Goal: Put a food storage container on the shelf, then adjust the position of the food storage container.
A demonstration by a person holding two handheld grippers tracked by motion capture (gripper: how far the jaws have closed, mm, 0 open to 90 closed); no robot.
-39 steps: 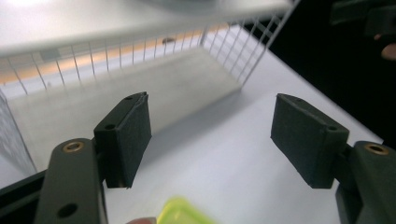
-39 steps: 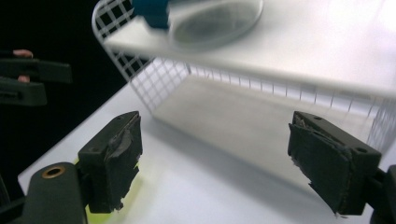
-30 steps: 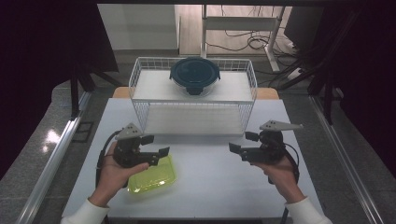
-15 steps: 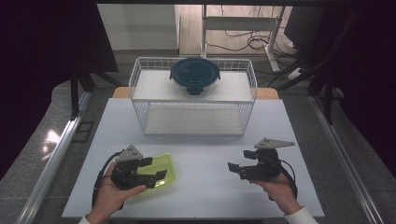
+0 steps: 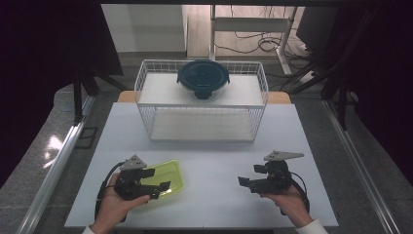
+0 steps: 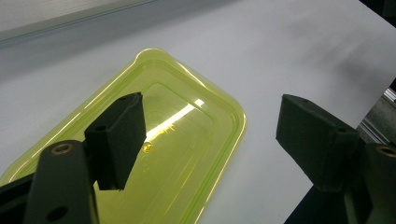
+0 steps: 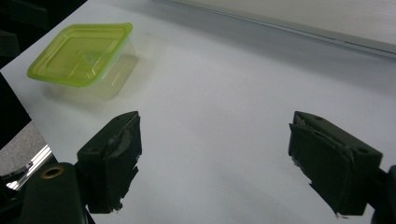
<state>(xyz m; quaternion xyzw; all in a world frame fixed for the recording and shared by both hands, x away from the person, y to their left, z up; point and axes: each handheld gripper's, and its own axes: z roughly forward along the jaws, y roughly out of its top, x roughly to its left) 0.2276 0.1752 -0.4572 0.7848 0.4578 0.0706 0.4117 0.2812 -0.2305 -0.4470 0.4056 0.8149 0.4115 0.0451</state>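
Two hand-held grippers low over a white table, the left one at a green-lidded container.

In the high view the left gripper point(image 5: 157, 179) sits at the lower left of the frame, over the near end of the green-lidded container point(image 5: 165, 181); its jaws have just been opening and stand wide, one above the lid and the other out over bare table, neither pressing on it. The right gripper point(image 5: 245, 182) is at the lower right, well apart from the container, its jaws spread wide with only the white table point(image 5: 214, 146) between them. Farther back, at the upper centre, a white wire basket point(image 5: 202, 105) stands on the table's far edge, with a round dark-lidded bowl point(image 5: 202, 78) on its upper level.
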